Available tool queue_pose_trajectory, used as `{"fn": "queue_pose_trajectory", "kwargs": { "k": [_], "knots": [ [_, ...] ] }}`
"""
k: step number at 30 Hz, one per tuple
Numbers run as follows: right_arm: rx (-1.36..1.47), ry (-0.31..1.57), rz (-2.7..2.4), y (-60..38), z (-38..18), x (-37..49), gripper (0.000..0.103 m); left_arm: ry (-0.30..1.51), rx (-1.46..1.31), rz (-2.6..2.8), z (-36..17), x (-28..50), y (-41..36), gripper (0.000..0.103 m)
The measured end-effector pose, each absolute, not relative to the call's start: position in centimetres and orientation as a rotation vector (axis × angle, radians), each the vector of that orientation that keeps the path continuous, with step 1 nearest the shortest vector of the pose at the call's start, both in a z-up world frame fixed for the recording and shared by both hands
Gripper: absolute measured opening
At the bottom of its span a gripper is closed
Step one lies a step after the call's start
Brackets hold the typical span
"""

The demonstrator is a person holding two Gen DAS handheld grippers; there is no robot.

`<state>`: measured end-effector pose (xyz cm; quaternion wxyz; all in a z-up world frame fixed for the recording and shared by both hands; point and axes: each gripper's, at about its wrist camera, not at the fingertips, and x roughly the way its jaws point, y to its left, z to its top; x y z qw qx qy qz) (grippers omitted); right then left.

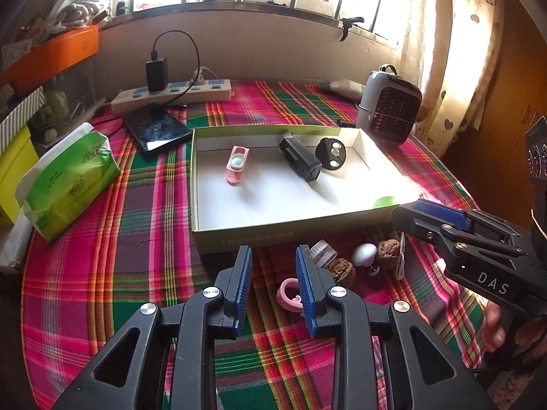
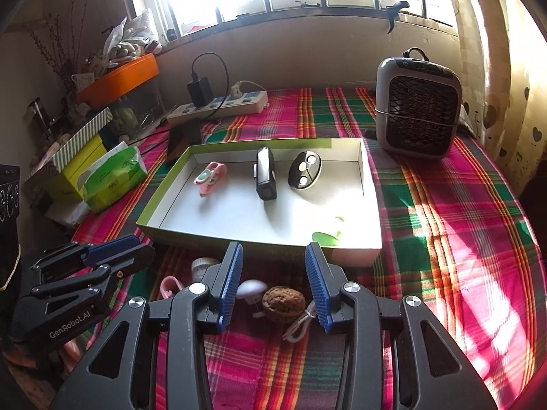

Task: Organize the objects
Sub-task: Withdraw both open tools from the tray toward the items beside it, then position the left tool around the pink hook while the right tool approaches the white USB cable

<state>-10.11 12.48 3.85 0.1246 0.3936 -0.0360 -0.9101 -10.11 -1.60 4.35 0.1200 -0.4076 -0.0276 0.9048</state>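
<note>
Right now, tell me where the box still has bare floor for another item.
Free: the box floor's near half, from the near wall up to the pink clip, black block and round black disc. A green object occupies the near right corner. Crowded: the far row, and the cloth before the box, around the walnut.

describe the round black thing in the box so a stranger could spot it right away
Start at the shallow green-sided box with a white floor in the middle of the plaid tablecloth. Along its far side lie three things in a row; go to the one nearest the grey heater. That is the round black disc: flat, with three pale circles on its face, unlike the black oblong device and pink clip beside it.
</note>
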Motion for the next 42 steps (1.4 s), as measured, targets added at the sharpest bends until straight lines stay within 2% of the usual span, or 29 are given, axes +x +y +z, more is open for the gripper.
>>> {"fn": "queue_pose_trajectory", "kwargs": {
  "k": [10,14,24,42],
  "knots": [
    [1.143,-0.139,-2.666,14.1,3.1,-8.3,0.04,-0.131,-1.223,2.605,3.3,-9.0,-1.7,0.031],
    [1.151,-0.13,-2.681,14.8,2.7,-7.9,0.04,-0.154,-1.243,2.596,3.0,-8.9,-1.6,0.037],
    [1.183,-0.154,-2.681,15.8,1.4,-7.3,0.041,-0.196,-1.293,2.571,2.1,-8.9,-1.2,0.038],
    [1.207,-0.165,-2.654,15.8,0.5,-7.4,0.042,-0.149,-1.331,2.544,1.5,-8.6,-0.1,0.039]
  ]
}}
